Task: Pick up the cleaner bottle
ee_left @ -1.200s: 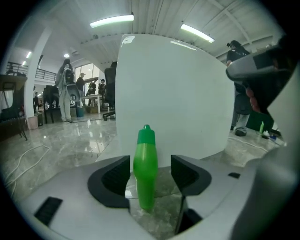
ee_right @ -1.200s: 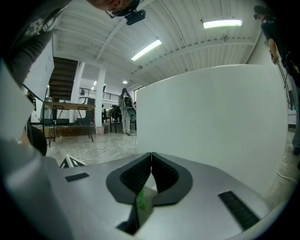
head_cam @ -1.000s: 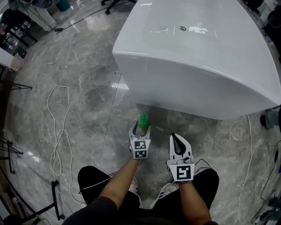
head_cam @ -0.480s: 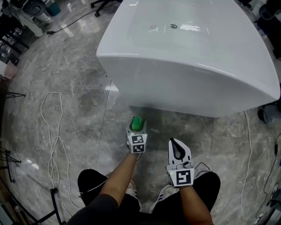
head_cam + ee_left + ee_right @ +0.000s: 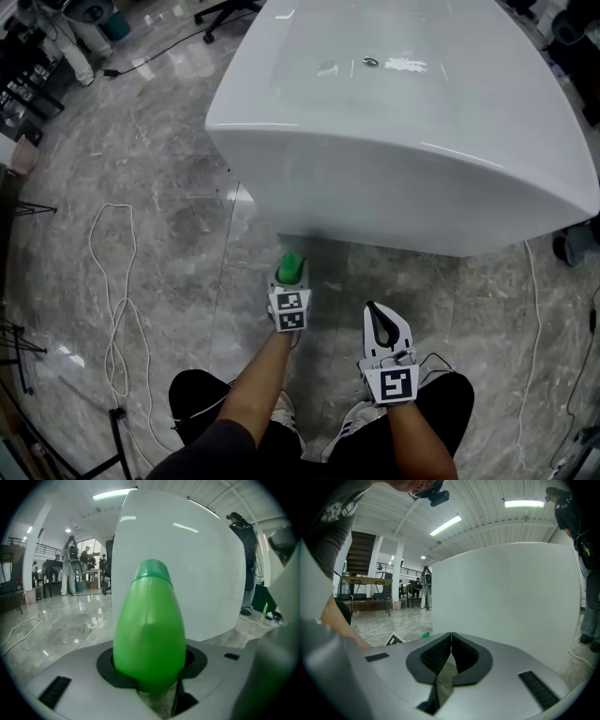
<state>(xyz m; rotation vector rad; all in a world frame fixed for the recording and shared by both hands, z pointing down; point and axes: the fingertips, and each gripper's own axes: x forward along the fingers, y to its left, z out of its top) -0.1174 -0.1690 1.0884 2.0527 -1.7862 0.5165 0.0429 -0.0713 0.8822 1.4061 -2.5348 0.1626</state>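
Head view: a grey marble floor carries a large white tub. Both forearms reach forward and down. The left gripper is round the green cleaner bottle, which stands upright on the floor at the tub's near base. The right gripper hangs beside it.

Left gripper view: the jaws are closing, with the pads against the bottle's sides.

Right gripper view: the jaws are clenched together and empty. People stand far off.

A large white tub with a drain stands on the grey marble floor. A white cable loops across the floor at the left, a black stand near its lower end. Far off in the left gripper view, people stand.
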